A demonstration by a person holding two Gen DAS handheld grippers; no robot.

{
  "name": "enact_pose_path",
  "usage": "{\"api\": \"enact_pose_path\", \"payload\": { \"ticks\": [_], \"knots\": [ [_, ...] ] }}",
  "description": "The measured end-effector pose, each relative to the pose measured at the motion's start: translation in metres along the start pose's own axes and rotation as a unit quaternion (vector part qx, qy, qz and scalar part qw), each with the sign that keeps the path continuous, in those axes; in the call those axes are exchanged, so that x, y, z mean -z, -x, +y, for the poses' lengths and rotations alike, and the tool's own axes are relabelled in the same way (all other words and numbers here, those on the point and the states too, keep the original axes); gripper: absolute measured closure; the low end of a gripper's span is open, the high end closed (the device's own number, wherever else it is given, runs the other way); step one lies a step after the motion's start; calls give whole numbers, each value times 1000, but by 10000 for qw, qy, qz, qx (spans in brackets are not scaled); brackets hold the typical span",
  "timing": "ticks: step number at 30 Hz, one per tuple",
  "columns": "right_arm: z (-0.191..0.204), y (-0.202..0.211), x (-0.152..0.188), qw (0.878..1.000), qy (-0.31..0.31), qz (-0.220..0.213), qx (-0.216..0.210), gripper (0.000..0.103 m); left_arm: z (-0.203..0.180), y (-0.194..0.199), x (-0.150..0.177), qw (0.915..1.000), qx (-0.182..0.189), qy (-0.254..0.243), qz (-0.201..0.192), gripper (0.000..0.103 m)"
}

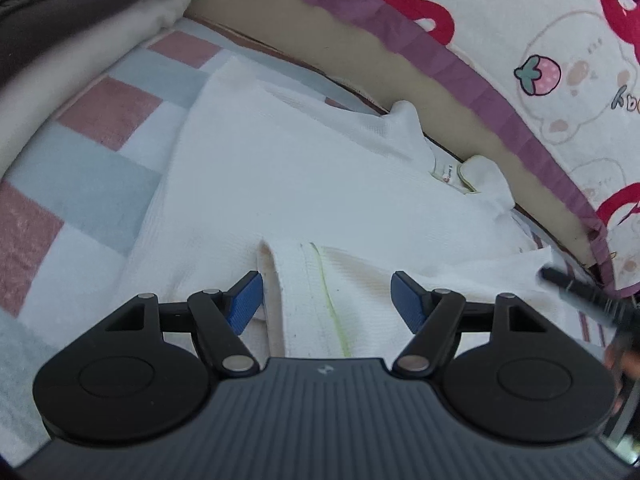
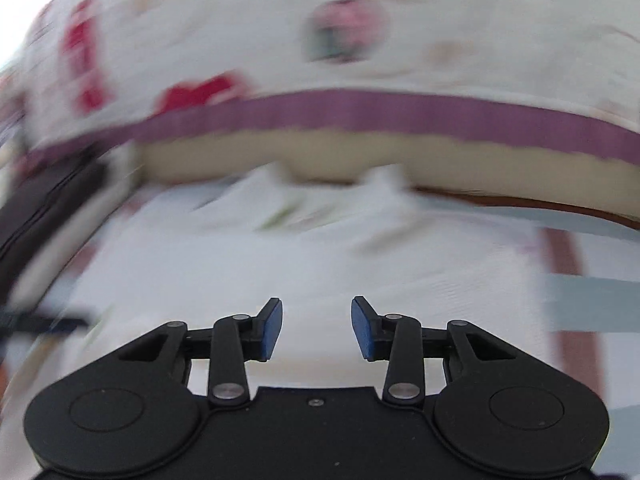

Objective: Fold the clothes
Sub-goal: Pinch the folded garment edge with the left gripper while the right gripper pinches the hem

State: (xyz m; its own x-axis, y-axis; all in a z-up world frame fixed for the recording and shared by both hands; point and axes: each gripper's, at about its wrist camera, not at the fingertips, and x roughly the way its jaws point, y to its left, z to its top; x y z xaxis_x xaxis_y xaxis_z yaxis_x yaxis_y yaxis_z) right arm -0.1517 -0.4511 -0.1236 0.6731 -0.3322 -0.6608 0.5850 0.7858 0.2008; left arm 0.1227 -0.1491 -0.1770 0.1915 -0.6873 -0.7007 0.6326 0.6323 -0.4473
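The white shirt (image 1: 280,168) lies flat on the checked blanket (image 1: 108,108), a sleeve folded in, so side folds look under way. Left gripper (image 1: 326,300) hovers apart over that near fold; right gripper (image 2: 316,328) is apart, empty. Next likely calls for pinching the near hem and carrying it far toward the collar

1. Pink, pale-blue and white checked blanket (image 1: 92,128) spreads across the bed.
2. Behind it runs a beige padded edge (image 1: 320,52), topped by a purple frill (image 1: 452,68).
3. White cartoon-print quilt with red bears and a strawberry (image 1: 560,40) rises beyond.
4. Dark grey folded fabric (image 1: 60,4) sits top left.
5. Soft, even daylight throughout.
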Motion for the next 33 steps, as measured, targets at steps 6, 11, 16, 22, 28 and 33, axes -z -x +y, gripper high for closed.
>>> {"api": "enact_pose_path", "payload": {
  "ticks": [6,11,16,22,28,33],
  "knots": [
    [-52,-25,-20,9945,103,207,1023,52,-11,-4,2,9976,-380,-561,-136,46],
    [-73,-46,-2,9919,248,351,1195,60,-13,-7,4,9969,-415,-620,-264,43],
    [-95,-40,0,9949,-347,-245,915,99,-20,4,-8,9972,-86,-570,-481,96],
    [-112,-28,-10,9914,-624,-634,960,100,-34,27,-50,9876,55,-805,-1347,97],
    [-107,-34,-7,9911,-217,-519,1206,99,-26,-22,-48,9897,-801,-927,-745,69],
    [-114,-41,-2,9892,-244,-414,1388,99,5,-28,-34,9996,-242,86,-116,52]
  ]
}}
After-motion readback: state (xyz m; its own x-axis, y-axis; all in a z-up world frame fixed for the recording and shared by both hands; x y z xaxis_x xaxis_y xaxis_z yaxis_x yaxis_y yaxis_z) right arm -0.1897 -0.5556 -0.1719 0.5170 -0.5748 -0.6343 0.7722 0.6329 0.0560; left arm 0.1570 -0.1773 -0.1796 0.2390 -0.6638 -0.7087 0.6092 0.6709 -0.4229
